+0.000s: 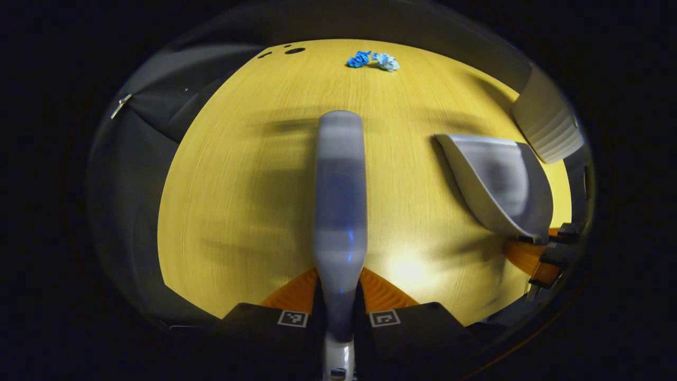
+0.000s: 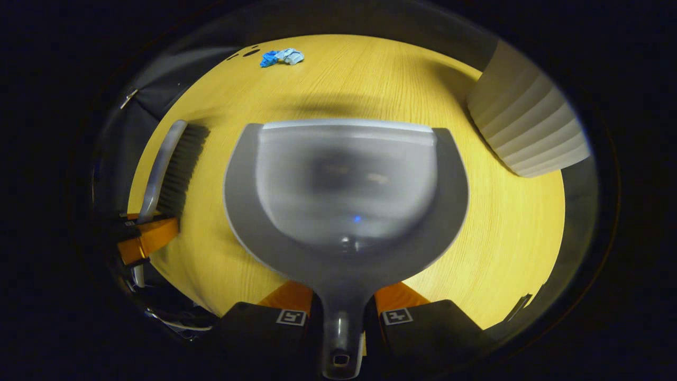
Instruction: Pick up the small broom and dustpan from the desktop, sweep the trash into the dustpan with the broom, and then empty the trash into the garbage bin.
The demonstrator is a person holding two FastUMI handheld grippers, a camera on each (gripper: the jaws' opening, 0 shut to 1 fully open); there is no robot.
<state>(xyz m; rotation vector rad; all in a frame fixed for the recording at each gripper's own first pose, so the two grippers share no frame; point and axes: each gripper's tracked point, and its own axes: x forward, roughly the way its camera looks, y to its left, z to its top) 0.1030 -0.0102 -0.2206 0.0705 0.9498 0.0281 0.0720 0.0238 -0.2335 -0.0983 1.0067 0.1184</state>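
one broom, one dustpan, two crumpled blue scraps at the far edge of the table. left gripper jaws clamp the broom handle; right gripper jaws clamp the dustpan handle, both held above the table. one ribbed bin stands right.

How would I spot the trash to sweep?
Look to the far end of the yellow wooden desktop, beyond the broom and dustpan. The trash lies there: two crumpled paper wads touching, one deep blue, one pale blue, the only blue things on the desk.
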